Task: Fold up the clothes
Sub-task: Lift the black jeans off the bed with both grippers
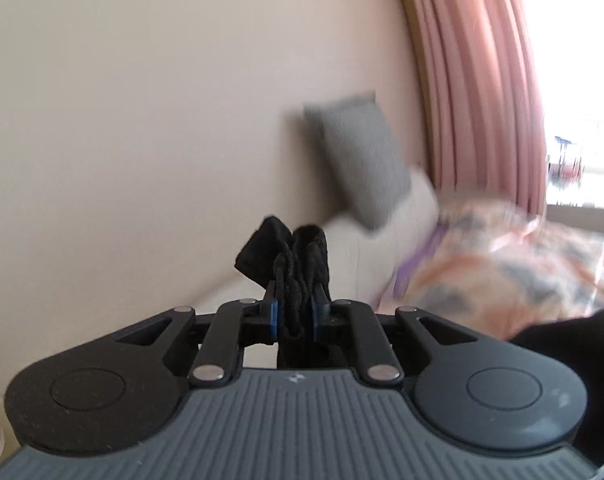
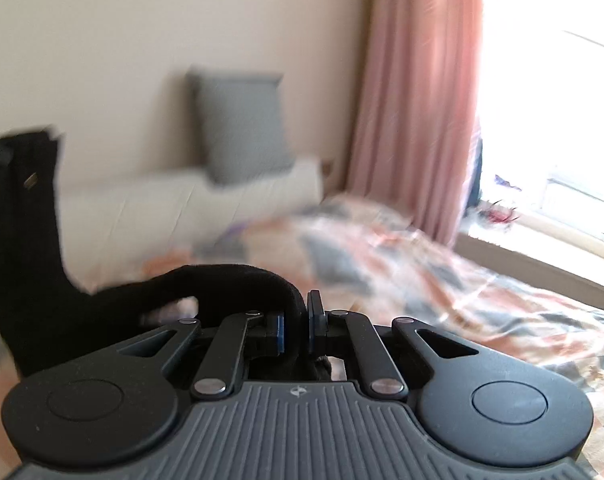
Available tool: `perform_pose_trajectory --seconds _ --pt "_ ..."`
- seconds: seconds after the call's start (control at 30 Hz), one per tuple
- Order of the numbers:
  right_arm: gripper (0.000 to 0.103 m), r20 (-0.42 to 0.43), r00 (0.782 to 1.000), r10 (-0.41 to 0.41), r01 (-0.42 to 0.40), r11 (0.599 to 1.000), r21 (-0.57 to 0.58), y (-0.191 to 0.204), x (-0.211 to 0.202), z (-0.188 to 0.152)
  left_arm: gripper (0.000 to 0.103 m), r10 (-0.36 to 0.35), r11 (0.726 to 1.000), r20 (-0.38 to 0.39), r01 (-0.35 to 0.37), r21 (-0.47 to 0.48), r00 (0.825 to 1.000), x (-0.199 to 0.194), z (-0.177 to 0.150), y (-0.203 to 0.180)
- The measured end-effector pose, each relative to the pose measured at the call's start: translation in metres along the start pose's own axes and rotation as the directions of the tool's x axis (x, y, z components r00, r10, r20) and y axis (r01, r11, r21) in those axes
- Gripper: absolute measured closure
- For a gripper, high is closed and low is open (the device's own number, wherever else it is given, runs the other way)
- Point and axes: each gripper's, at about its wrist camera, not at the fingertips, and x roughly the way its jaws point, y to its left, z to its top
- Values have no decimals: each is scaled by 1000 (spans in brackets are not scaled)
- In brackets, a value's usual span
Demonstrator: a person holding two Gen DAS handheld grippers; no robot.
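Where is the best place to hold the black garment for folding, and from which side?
At its upper edge, from the near side, as now: the left gripper is shut on a bunched, ribbed part of the black garment and the right gripper on a smooth rolled edge. The cloth between them sags, so gripping two spread points keeps it open.

A cushion (image 2: 242,128) leans against the wall behind the bed (image 2: 442,280).
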Motion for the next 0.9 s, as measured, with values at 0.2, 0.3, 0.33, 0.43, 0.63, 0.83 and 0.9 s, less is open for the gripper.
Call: perform_pose_trajectory --seconds 0.2,0.3,0.33,0.43,0.63,0.83,0.9 --pt "96 126 984 -128 125 992 33 -63 -106 37 91 -193 981 140 189 44 971 -76 47 -47" --pt "96 150 966 -213 211 977 29 -97 -156 38 91 -332 943 161 326 66 929 -111 53 -89" --pt "96 152 958 -244 243 970 30 -110 -173 37 91 -379 925 165 372 72 911 -122 55 -104" --pt "95 152 927 -343 342 939 36 -148 -226 30 91 -500 866 150 495 72 853 -153 49 -147" --pt "95 92 832 -547 545 837 51 -222 -340 -14 91 -646 763 57 645 45 761 -207 12 -240" --pt "95 -37 785 -618 619 785 26 -285 -438 -74 91 -688 724 -110 690 -28 717 -259 -45 -332" --pt "95 -86 791 -606 608 794 -3 -303 -455 -89 91 -685 724 -153 688 -35 713 -281 -61 -351"
